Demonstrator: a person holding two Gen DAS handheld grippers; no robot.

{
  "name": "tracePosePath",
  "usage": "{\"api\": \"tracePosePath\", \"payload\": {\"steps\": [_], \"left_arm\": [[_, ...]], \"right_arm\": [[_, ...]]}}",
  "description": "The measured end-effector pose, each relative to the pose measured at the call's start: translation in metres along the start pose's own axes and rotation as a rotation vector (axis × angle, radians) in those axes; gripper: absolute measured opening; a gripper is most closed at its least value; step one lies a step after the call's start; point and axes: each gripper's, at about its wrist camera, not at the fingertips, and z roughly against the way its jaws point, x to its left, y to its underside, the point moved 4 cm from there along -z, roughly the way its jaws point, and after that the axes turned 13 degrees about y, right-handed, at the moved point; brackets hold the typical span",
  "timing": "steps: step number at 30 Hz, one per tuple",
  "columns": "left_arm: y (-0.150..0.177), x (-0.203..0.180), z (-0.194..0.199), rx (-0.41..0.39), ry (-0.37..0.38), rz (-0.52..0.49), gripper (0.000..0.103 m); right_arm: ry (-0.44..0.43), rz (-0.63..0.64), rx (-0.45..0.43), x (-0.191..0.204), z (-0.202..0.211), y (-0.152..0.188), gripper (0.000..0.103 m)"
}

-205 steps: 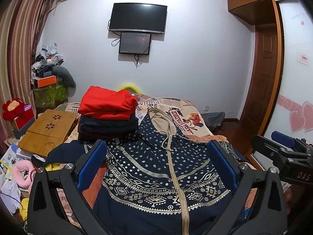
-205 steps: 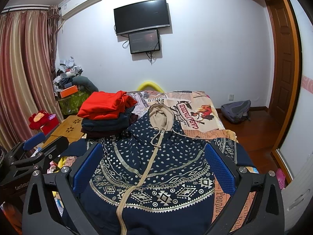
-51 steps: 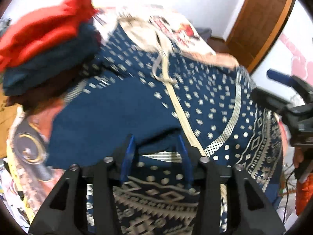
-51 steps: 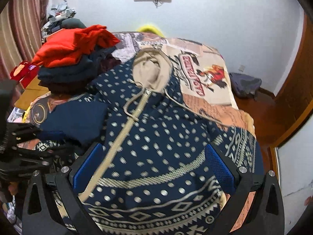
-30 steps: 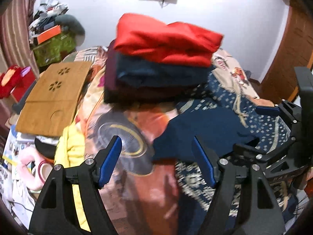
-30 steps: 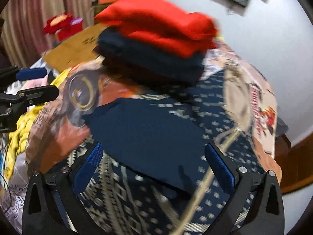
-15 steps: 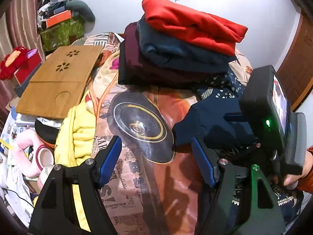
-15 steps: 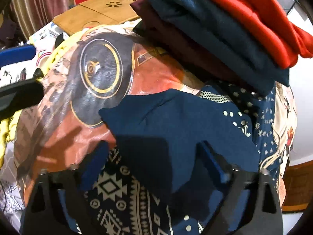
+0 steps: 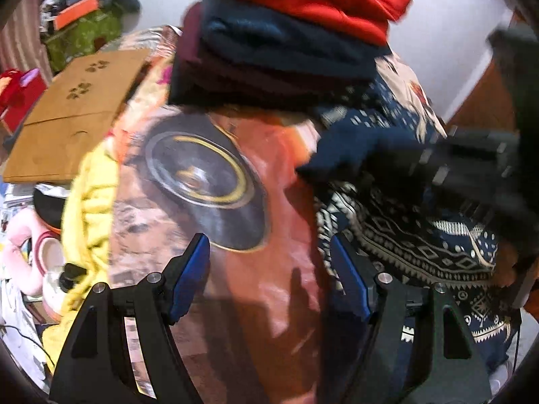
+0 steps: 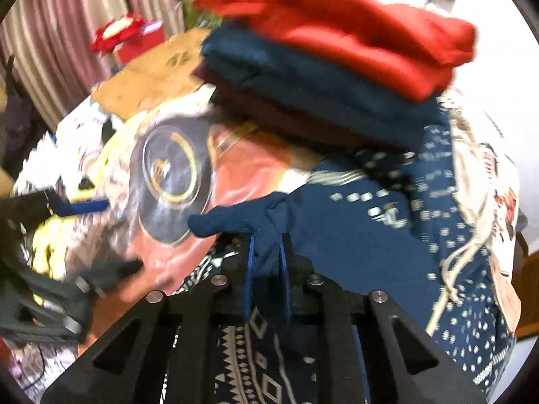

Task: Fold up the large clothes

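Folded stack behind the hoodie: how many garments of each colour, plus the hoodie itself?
Red: 1
Dark blue: 1
Maroon: 1
Patterned navy hoodie, unfolded: 1
Total: 4

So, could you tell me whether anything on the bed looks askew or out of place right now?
The folded pile leans: its red top layer overhangs the darker ones beneath. The navy hoodie's sleeve is bunched into a wad where the right gripper pinches it. The left gripper hangs open over bare bedspread.
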Motion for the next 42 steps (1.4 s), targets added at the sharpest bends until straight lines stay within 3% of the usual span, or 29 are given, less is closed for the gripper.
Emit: {"api": "tracePosePath", "payload": {"steps": [7,11,15,20,22,23,28,36,38,42], "left_arm": [[-0.007,-0.025,-0.046,0.104,-0.023,-0.038,0.073],[-0.017,-0.027,-0.066,0.113,-0.082,-0.026,0.073],[-0.026,-0.034,-0.083,0.134,-0.076,0.017,0.073],[-0.045,-0.043,-0.081,0.035,-0.270,-0.015,0.073],[-0.055,-0.040,-0.073,-0.030,-0.375,-0.014,0.073],[-0.058,-0.037,-0.070,-0.046,-0.392,0.005,0.074],[-0.055,-0.019,-0.062,-0.067,-0.414,0.084,0.079],[-0.038,0.000,-0.076,0.008,-0.394,0.119,0.083],[-0.034,0.002,-0.080,0.017,-0.389,0.131,0.083],[-0.028,0.003,-0.082,0.033,-0.382,0.134,0.084]], "right_arm": [[0.027,-0.166,-0.156,-0.071,0.063,-0.018,0.012],[0.060,-0.268,-0.239,-0.119,0.098,-0.017,0.012],[0.124,-0.343,-0.296,-0.162,0.118,-0.013,0.012],[0.151,-0.469,-0.320,-0.216,0.130,0.003,0.012],[0.151,-0.517,-0.311,-0.230,0.126,0.016,0.012],[0.149,-0.535,-0.301,-0.235,0.124,0.023,0.012],[0.130,-0.559,-0.213,-0.251,0.106,0.069,0.012],[0.106,-0.645,-0.015,-0.273,0.073,0.157,0.011],[0.140,-0.670,0.023,-0.279,0.067,0.177,0.011],[0.129,-0.728,0.070,-0.286,0.068,0.208,0.011]]}}
